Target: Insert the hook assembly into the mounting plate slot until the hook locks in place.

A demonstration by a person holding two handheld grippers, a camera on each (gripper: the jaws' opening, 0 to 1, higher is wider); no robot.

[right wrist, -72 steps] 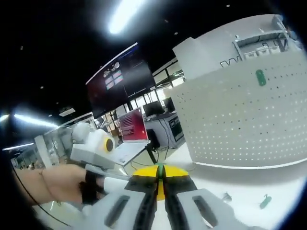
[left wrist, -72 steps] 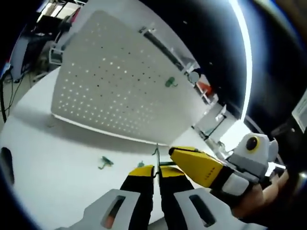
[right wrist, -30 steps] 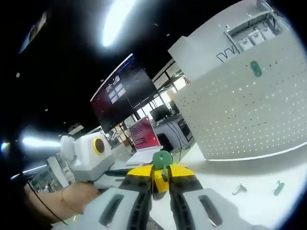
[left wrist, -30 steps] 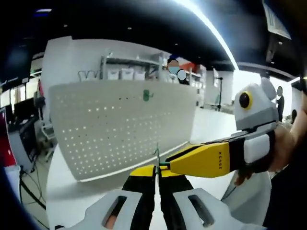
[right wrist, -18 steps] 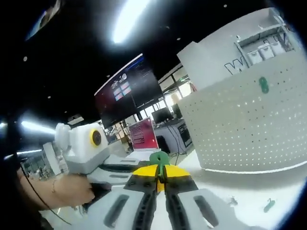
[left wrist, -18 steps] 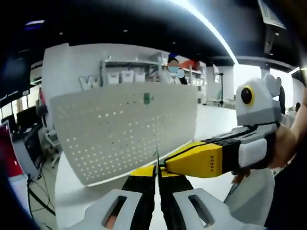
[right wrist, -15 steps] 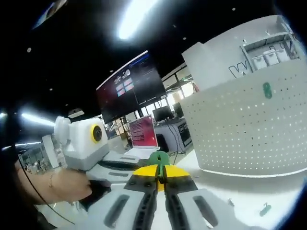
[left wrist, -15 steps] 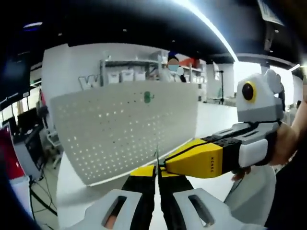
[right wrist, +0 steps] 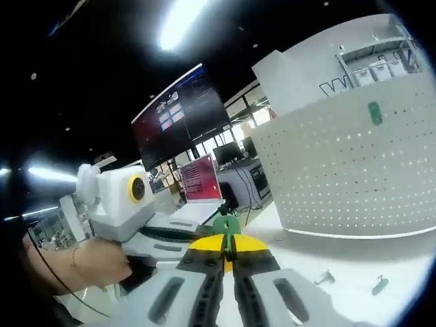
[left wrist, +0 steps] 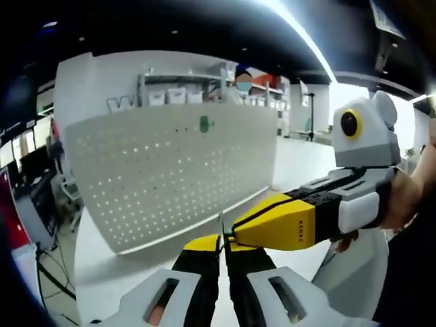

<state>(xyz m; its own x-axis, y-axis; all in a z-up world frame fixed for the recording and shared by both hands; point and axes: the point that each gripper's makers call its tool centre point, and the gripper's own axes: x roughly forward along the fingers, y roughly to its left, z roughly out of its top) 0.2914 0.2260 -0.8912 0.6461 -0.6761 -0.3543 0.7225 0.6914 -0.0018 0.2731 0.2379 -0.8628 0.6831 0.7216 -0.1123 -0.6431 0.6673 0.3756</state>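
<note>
My left gripper is shut on a thin metal hook that rises straight up from its tips. My right gripper comes in from the right and its yellow tip touches the hook. In the right gripper view my right gripper is shut on a green mounting plate. There my left gripper, held by a hand, meets it from the left. Behind them stands a white pegboard with a green plate mounted near its top.
On the white table below the pegboard lie a loose metal hook and a loose green plate. A red-screened laptop and a large dark monitor stand at the back. Shelves rise behind the board.
Both views have shifted a little with the hands. The two grippers stay tip to tip, each holding its own part.
</note>
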